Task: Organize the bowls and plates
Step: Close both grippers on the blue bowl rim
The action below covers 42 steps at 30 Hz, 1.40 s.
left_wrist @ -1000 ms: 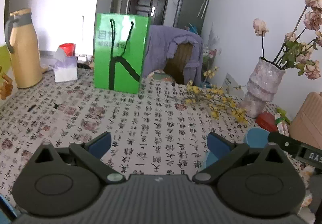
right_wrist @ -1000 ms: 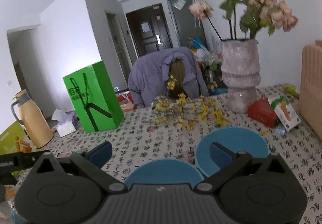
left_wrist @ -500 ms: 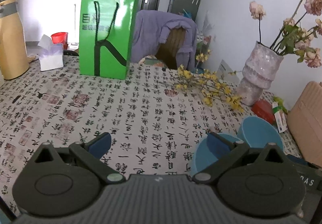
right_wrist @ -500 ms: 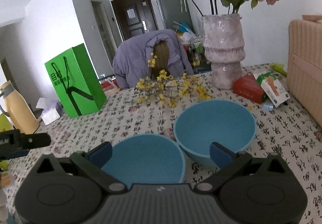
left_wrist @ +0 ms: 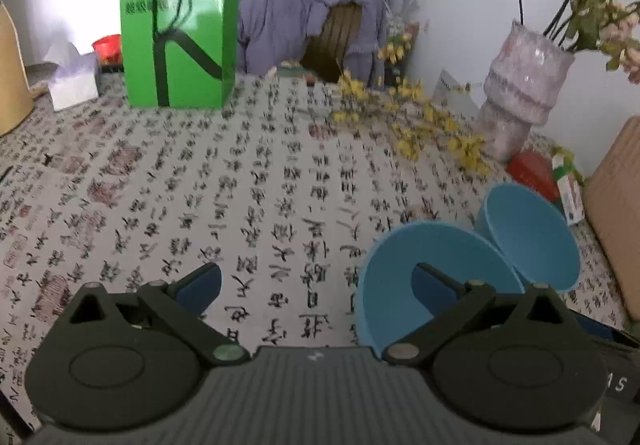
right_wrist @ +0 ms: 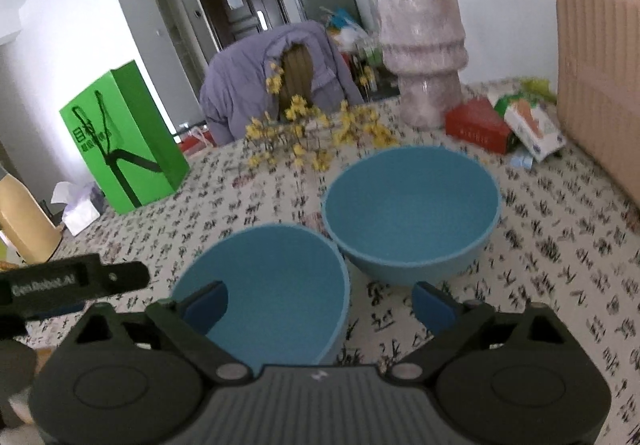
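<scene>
bowls (right_wrist: 412, 205) | near one's base hidden (behind right tongs (right_wrist: 320, 303), closing)

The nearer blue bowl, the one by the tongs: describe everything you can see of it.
The nearer blue bowl is a round, deep, matte bowl, plastic by its look, plain and empty. It sits upright on the calligraphy-print tablecloth, beside a larger matching blue bowl; whether their rims touch is unclear. The right tongs straddle its near right rim, jaws closing, one pad inside the bowl, not yet pressing. The left tongs also have one pad over its bowl.
</scene>
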{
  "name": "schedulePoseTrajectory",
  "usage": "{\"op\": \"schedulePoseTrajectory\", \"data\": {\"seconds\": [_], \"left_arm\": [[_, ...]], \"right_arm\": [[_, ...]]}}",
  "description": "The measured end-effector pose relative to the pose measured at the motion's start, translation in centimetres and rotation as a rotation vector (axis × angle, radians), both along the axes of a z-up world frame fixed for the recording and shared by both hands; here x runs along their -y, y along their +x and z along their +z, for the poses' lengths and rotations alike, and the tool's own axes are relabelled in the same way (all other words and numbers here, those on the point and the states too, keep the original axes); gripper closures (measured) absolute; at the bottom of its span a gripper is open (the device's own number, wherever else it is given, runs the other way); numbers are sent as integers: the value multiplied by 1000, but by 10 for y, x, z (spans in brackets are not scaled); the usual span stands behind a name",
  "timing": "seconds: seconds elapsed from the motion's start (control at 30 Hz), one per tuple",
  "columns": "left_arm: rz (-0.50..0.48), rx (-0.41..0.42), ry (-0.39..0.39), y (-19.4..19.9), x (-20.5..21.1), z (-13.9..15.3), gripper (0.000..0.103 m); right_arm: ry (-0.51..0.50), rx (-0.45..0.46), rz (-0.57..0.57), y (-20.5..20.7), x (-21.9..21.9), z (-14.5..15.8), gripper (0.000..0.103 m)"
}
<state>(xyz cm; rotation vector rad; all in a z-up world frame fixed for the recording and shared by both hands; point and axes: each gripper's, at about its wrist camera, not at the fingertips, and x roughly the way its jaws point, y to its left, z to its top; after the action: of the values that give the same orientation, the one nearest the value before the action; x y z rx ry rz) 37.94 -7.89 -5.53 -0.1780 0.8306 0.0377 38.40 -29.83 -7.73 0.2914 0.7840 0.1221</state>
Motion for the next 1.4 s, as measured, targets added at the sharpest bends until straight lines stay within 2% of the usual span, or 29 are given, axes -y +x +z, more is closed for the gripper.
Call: {"op": "schedulePoseTrajectory", "data": {"seconds": [0.23, 0.37, 0.57, 0.67, 0.83, 0.93, 1.03, 1.1, 1.23, 1.3, 1.4], "left_arm": [[12, -40, -9, 10, 3, -15, 0], [8, -26, 9, 9, 9, -17, 0], [-18, -12, 32, 11, 18, -19, 0], [-27, -8, 20, 11, 21, -21, 0], [-35, 3, 42, 10, 28, -24, 1], [-46, 4, 50, 9, 32, -26, 8], [-51, 1, 47, 9, 34, -28, 11], [-61, 0, 36, 8, 35, -29, 14], [-75, 2, 58, 9, 40, -32, 25], [-78, 1, 60, 9, 42, -33, 27], [-82, 3, 72, 9, 45, -35, 38]], "right_arm": [[20, -35, -21, 7, -3, -15, 14], [23, -37, -22, 8, -4, -25, 28], [90, -51, -13, 14, 4, -41, 45], [113, -53, -14, 16, 8, -46, 47], [150, -68, -3, 16, 8, -53, 47], [142, -72, 0, 16, 5, -55, 49], [142, -76, 1, 16, 4, -57, 50], [143, -81, 0, 17, 4, -59, 56], [140, -74, -8, 15, 5, -59, 60], [127, -66, -13, 15, 5, -58, 62], [109, -67, -14, 15, 4, -59, 65]]}}
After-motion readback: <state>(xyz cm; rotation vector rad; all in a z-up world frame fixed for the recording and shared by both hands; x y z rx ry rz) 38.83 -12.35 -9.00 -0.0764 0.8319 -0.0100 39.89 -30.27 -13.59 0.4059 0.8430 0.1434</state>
